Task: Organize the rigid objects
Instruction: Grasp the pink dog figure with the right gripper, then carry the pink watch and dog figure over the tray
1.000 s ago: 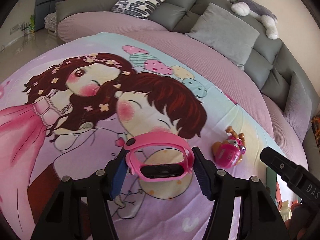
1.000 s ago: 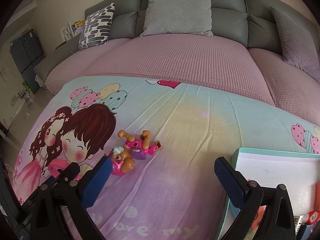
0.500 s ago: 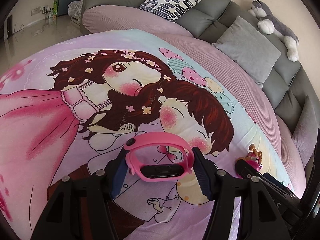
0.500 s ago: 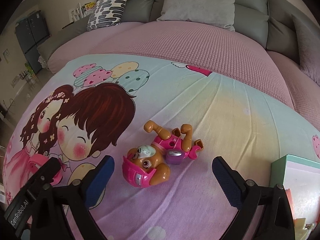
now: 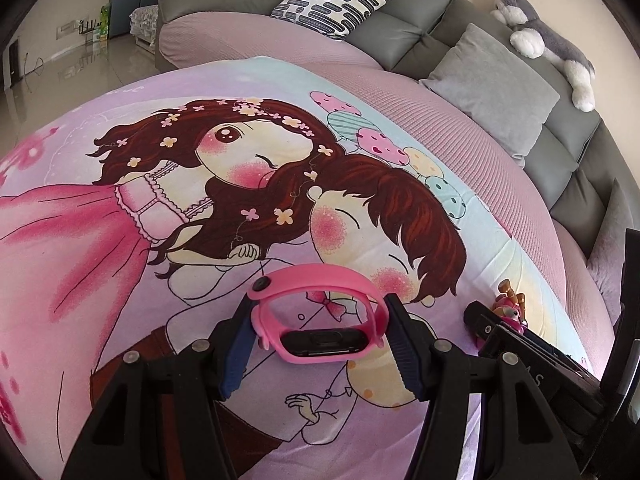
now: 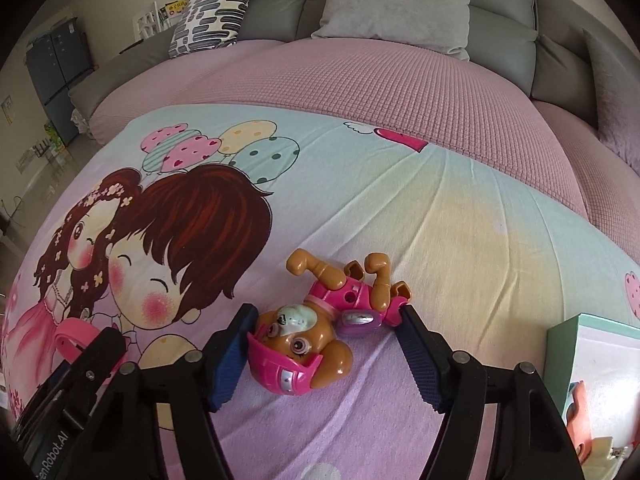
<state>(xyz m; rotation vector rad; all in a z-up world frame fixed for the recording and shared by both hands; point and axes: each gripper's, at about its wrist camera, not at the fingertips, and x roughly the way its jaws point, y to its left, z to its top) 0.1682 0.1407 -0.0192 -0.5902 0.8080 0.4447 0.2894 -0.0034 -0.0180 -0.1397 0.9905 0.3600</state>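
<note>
My left gripper (image 5: 318, 330) is shut on a pink wristband (image 5: 320, 316) with a black screen, held just above the cartoon-print blanket (image 5: 120, 260). A pink and brown toy puppy (image 6: 316, 332) lies on its back on the blanket. My right gripper (image 6: 326, 344) stands open around the puppy, its blue pads (image 6: 230, 356) close on each side; whether they touch it I cannot tell. The wristband's edge shows at the left in the right wrist view (image 6: 74, 338). The puppy peeks out behind the right gripper in the left wrist view (image 5: 510, 310).
A mint-edged box (image 6: 592, 372) with small items stands at the right on the blanket. Behind is a pink-covered sofa (image 6: 360, 80) with grey cushions (image 6: 400, 0), a patterned pillow (image 5: 336, 2) and a plush husky (image 5: 548, 44). Floor lies beyond the left edge.
My right gripper moved down and forward over the puppy and its jaws narrowed around it. My left gripper, still holding the wristband, shifted left and back.
</note>
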